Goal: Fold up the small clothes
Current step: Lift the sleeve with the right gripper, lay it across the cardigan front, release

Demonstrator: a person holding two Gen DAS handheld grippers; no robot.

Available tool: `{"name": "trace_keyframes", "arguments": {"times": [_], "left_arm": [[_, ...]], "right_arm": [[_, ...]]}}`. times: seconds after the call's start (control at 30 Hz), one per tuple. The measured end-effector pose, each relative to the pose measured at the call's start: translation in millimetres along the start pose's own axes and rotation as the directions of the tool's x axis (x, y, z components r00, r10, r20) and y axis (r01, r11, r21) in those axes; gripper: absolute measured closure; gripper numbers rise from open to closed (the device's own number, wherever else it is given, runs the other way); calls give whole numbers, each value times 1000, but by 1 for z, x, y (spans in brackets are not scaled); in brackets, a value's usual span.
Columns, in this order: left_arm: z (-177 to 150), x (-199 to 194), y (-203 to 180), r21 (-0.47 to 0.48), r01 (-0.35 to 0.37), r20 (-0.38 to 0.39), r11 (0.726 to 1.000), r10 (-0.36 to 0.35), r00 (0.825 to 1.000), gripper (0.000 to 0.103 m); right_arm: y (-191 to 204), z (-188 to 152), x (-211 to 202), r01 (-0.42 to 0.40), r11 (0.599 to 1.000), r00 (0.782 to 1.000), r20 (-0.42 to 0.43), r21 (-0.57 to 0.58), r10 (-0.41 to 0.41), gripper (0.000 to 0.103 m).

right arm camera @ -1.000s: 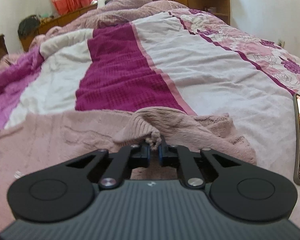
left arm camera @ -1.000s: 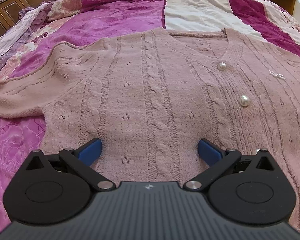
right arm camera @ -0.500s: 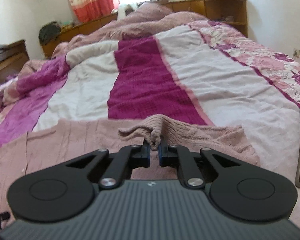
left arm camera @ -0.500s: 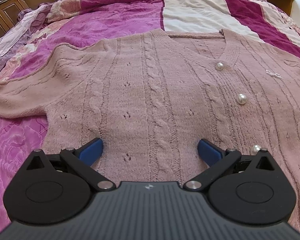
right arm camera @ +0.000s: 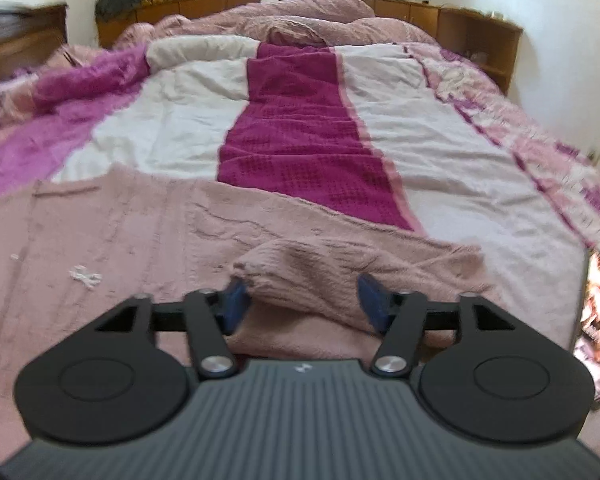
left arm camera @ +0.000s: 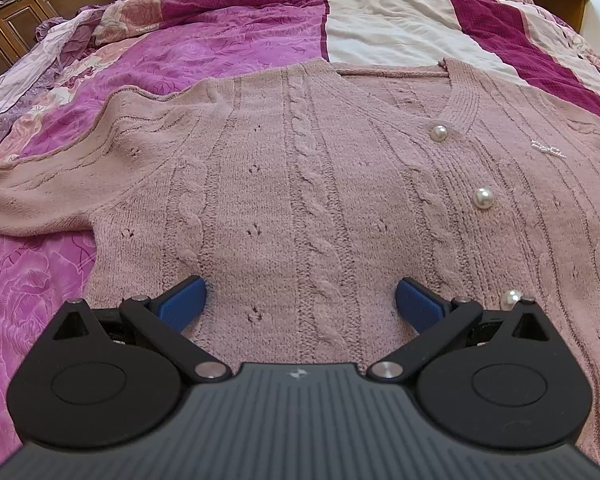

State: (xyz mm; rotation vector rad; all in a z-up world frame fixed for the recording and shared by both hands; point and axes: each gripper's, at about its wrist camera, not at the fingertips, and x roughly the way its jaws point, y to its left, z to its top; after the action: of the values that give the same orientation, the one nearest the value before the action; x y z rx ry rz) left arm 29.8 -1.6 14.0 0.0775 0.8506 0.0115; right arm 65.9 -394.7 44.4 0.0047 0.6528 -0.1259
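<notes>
A bed [left arm camera: 388,28] carries everything, covered by a patchwork quilt [right arm camera: 300,140] of magenta, white and floral pink panels; a dusty-pink cable-knit cardigan [left arm camera: 300,184] lies spread on it; a phone [right arm camera: 594,320] lies at the right edge.

The right gripper [right arm camera: 300,300] stands with its blue fingers [right arm camera: 234,306] spread wide, one at each side of a folded sleeve end [right arm camera: 312,276] of the pink knit cardigan [right arm camera: 132,232]. The cardigan lies flat on the bedspread [right arm camera: 300,136], extending left. A phone [right arm camera: 594,320] lies at the near right edge.
</notes>
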Motion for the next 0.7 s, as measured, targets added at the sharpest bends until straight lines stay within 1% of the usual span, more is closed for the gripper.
{"name": "trace_keyframes", "arguments": {"times": [0.03,0.13,0.2,0.3,0.33,0.37,0.4,0.43,0.47,0.5,0.57,0.6,0.7], "left_arm": [[0,0,0,0,0,0,1000,0,1000,0],[0,0,0,2,0,4,1000,0,1000,0],[0,1,-1,4,1,4,1000,-1,1000,0],[-1,1,0,5,4,7,1000,-4,1000,0],[-1,1,0,6,5,8,1000,-5,1000,0],[-1,1,0,8,5,11,1000,-5,1000,0],[-2,1,0,11,4,13,1000,-4,1000,0],[-2,1,-1,17,3,16,1000,-3,1000,0],[-2,1,-2,21,1,17,1000,-2,1000,0],[-2,2,-3,24,0,19,1000,0,1000,0],[-1,2,-3,23,-2,18,1000,1,1000,0],[-1,2,-3,22,-1,18,1000,1,1000,0],[0,1,-1,17,4,17,1000,-4,1000,0]], "right_arm": [[3,1,2,21,1000,1000,6,-23,-21,29],[11,4,11,49,994,999,11,-94,-48,28],[12,5,19,30,995,1000,2,-94,-30,28],[8,4,32,-6,999,999,-35,-49,5,31],[7,3,37,-12,999,998,-54,-33,10,37],[7,2,40,-10,1000,998,-68,-26,8,48],[7,1,43,5,1000,997,-81,-23,-7,57],[8,0,44,18,1000,996,-88,-15,-19,60],[7,2,43,19,1000,995,-93,-5,-20,66],[7,3,43,18,1000,995,-97,5,-17,75],[5,7,40,13,999,995,-98,31,-10,84],[2,9,38,8,999,996,-94,51,-4,86],[-4,17,29,-9,992,997,-70,129,18,88]]}}
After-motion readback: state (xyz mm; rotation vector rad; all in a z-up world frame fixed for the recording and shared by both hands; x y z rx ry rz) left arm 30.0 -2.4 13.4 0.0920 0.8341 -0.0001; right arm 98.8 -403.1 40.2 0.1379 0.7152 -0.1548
